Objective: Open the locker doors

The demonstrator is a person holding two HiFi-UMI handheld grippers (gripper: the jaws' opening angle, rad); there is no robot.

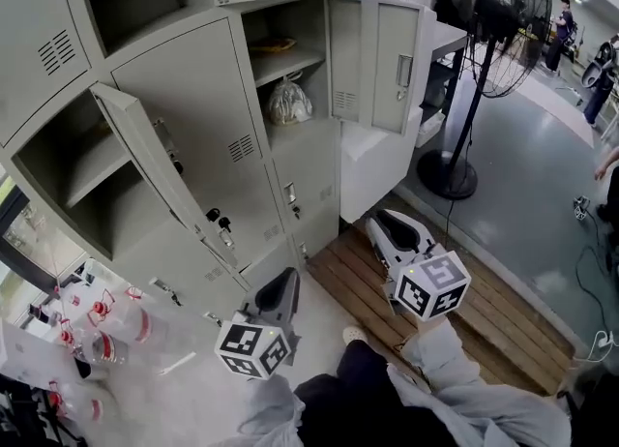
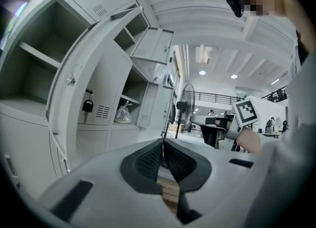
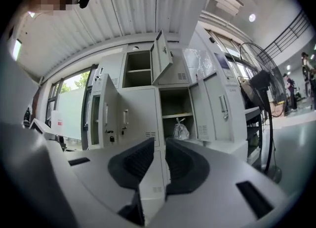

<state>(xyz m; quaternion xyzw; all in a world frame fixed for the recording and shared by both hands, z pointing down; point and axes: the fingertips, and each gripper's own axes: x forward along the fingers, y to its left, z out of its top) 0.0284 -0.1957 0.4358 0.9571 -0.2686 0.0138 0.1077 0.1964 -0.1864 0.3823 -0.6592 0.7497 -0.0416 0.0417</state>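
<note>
The grey locker bank (image 1: pixel 193 77) fills the left of the head view. One door (image 1: pixel 145 160) swings open at the left and another (image 1: pixel 387 63) at the upper right. A middle door (image 1: pixel 208 126) with keys (image 1: pixel 221 223) hanging in its lock is closed. My left gripper (image 1: pixel 280 290) is low, near the bottom lockers; in the left gripper view its jaws (image 2: pixel 163 142) meet at the tips, holding nothing. My right gripper (image 1: pixel 397 227) hovers over the wooden pallet, short of the lockers. It (image 3: pixel 159 143) stands open, a gap between the jaws with nothing in it.
A tied plastic bag (image 1: pixel 288 102) lies in an open compartment. A tall pedestal fan (image 1: pixel 493 19) stands to the right on its round base (image 1: pixel 447 184). A wooden pallet (image 1: pixel 455 319) covers the floor by the lockers. Several bottles (image 1: pixel 97 329) are at lower left. People (image 1: pixel 563 24) stand far right.
</note>
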